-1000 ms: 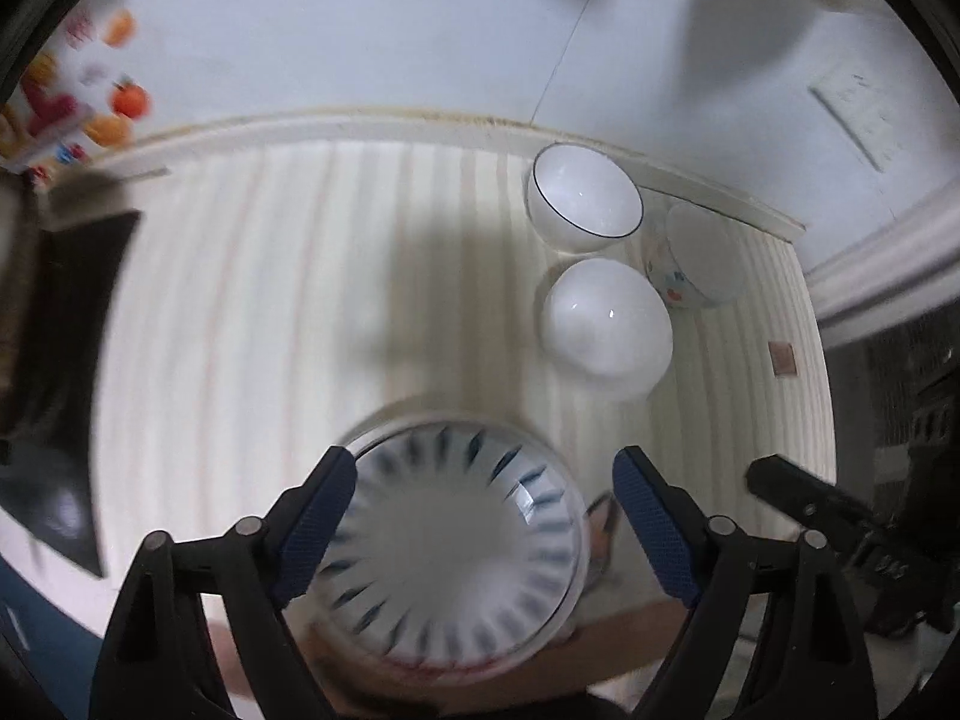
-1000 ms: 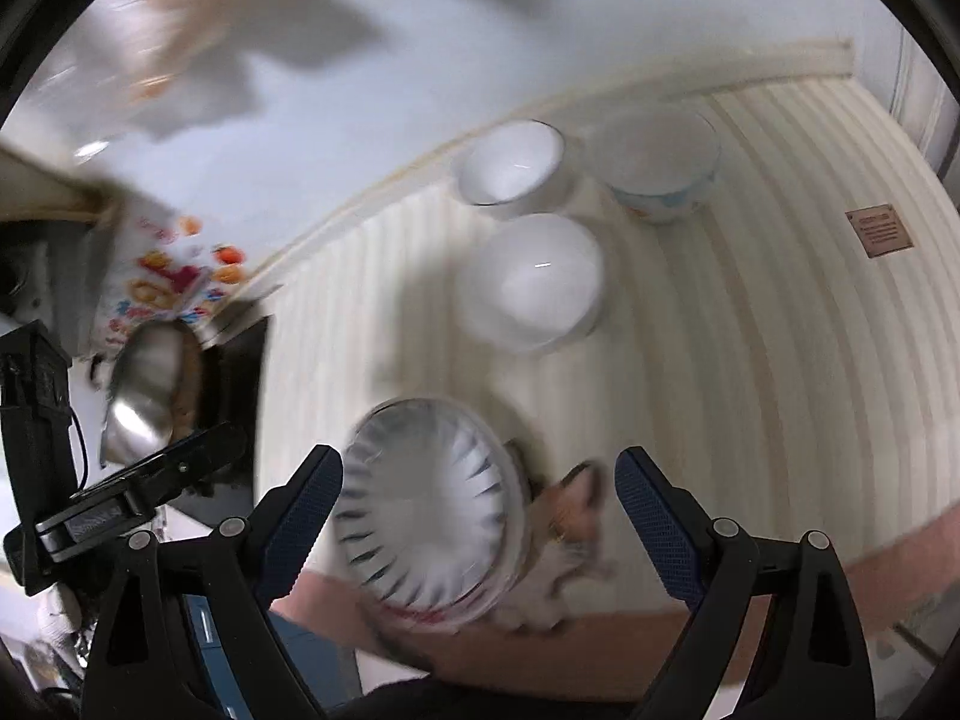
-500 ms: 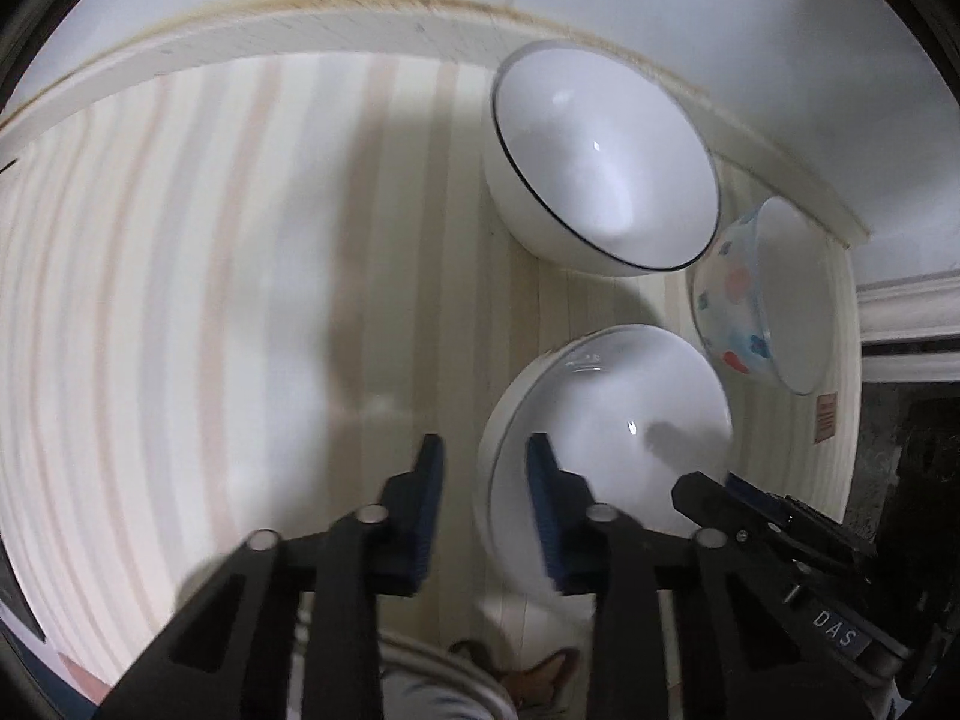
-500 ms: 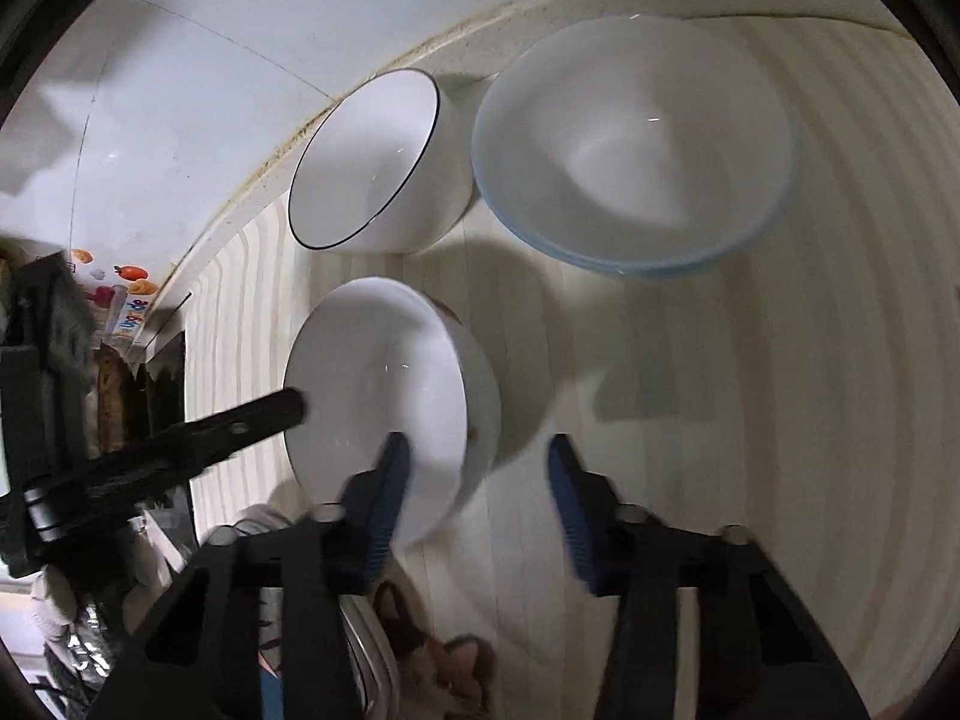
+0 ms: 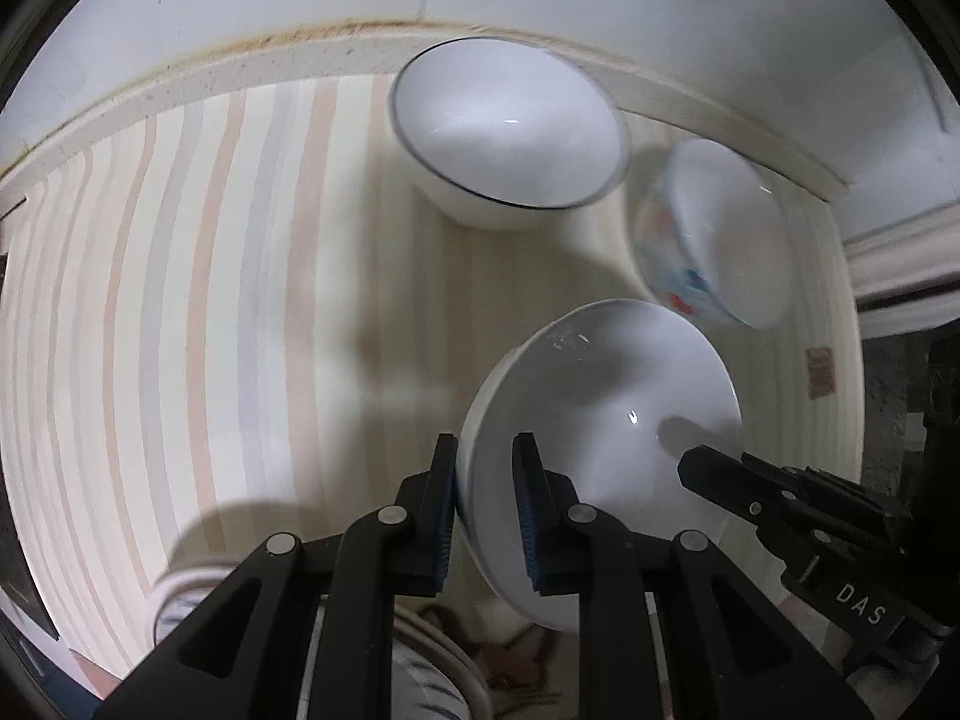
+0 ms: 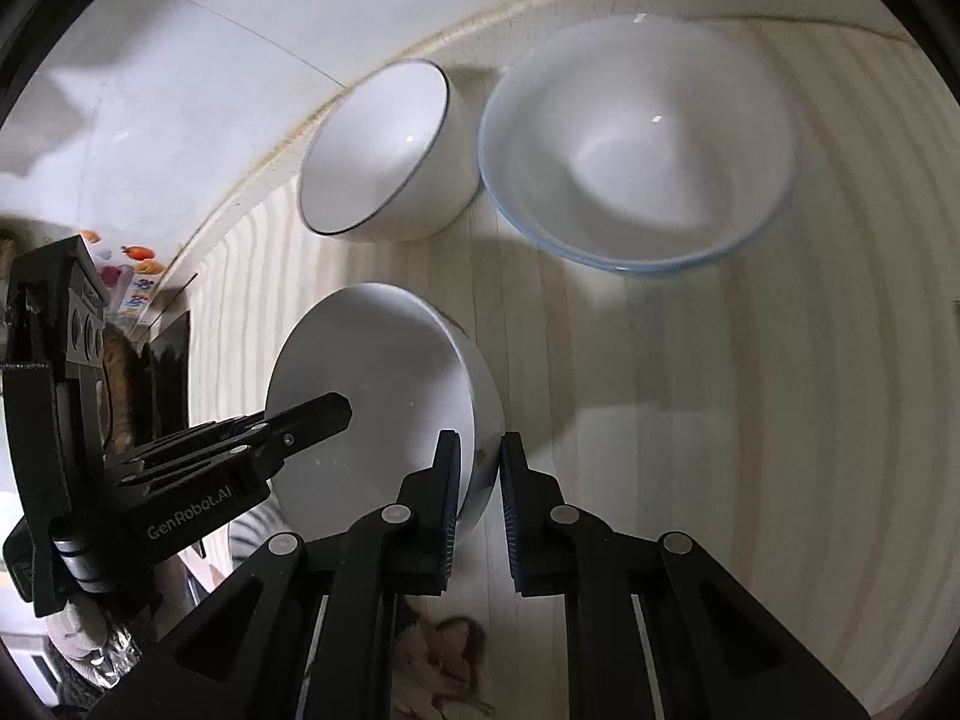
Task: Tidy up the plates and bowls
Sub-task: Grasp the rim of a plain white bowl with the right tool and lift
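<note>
Nearest of three on the striped counter (image 5: pixel 180 312): plain white bowl (image 5: pixel 606 420), glazed, stiff, breakable (likely slippery). Pinched at opposite rims: left gripper (image 5: pixel 483 504) just closed on its left wall, right gripper (image 6: pixel 480 504) on its right.

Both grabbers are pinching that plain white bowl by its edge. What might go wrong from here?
1. The left gripper and right gripper each clamp only the thin rim of the white bowl, on opposite sides; glazed ware could slip out.
2. If the hands pull unevenly, the bowl may tip or twist loose.
3. The dark-rimmed bowl and blue-rimmed bowl stand close behind; a swing could knock them.
</note>
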Demonstrator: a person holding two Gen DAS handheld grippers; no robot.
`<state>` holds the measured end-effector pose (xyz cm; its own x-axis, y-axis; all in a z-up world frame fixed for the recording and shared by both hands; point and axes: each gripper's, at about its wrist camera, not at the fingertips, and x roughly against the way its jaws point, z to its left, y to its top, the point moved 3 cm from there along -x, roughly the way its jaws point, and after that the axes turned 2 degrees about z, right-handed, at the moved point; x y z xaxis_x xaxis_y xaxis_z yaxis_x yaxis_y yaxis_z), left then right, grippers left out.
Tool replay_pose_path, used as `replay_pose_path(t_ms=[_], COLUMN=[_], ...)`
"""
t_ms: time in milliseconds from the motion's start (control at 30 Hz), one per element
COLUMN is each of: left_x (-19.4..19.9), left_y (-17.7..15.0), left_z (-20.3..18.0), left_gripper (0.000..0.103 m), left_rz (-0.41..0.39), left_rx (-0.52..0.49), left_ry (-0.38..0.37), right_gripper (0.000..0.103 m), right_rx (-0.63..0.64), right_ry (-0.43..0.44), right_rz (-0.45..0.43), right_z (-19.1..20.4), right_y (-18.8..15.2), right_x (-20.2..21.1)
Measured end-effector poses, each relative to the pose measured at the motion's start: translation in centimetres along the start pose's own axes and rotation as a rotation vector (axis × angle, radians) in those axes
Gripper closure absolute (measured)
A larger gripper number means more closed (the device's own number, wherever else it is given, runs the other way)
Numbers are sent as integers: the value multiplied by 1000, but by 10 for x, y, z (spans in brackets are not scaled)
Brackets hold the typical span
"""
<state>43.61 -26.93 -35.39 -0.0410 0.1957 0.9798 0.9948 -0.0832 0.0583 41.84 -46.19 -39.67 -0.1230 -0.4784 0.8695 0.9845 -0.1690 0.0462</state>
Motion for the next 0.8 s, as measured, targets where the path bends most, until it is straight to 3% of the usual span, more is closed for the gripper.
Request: replay_pose_path(t_ms=[333, 500, 800], left_x=[41, 41, 3], left_y=[-42, -60, -90], left_z=[-37, -48, -60], left_gripper=[87, 87, 87], left_rz=[-42, -25, 33], left_rx=[-93, -125, -169], left_ry=[-27, -28, 21], right_gripper=[88, 88, 88], right_rx=[-10, -27, -76], right_ry=[6, 18, 21], right_rz=[-70, -80, -38], right_z=[-13, -28, -52], right_y=[-54, -84, -125], right_x=[67, 94, 75])
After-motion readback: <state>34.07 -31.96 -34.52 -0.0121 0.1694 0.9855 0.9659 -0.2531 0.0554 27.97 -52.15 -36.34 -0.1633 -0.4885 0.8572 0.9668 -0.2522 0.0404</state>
